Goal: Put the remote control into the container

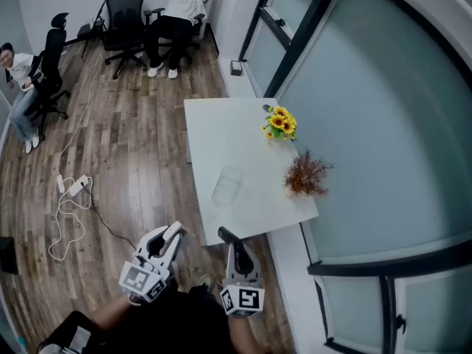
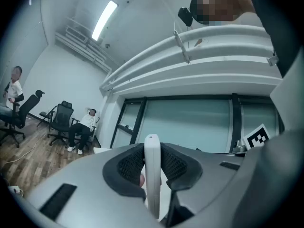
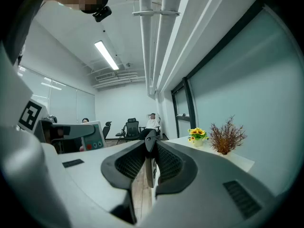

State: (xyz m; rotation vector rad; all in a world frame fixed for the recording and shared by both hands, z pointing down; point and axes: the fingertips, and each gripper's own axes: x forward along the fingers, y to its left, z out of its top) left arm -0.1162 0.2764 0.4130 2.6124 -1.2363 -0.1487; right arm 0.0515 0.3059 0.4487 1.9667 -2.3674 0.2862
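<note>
The left gripper's [image 1: 174,232] fingers [image 2: 127,167] pinch 1 white remote control [image 2: 152,175] edge-on, its tip poking past the fingertips, likely ready to slide into the clear container [image 1: 226,186], well ahead of them on the table [image 1: 214,124]. The right gripper's [image 1: 224,236] fingers [image 3: 128,164] clamp a dark slim thing [image 3: 150,163] (perhaps remote 2).

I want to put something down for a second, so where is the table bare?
The far left part of the table, from its far edge down to the clear container, is bare and widest. A narrower strip is free along the near edge, in front of the container. The window side is crowded: sunflowers and a dried plant stand there.
</note>
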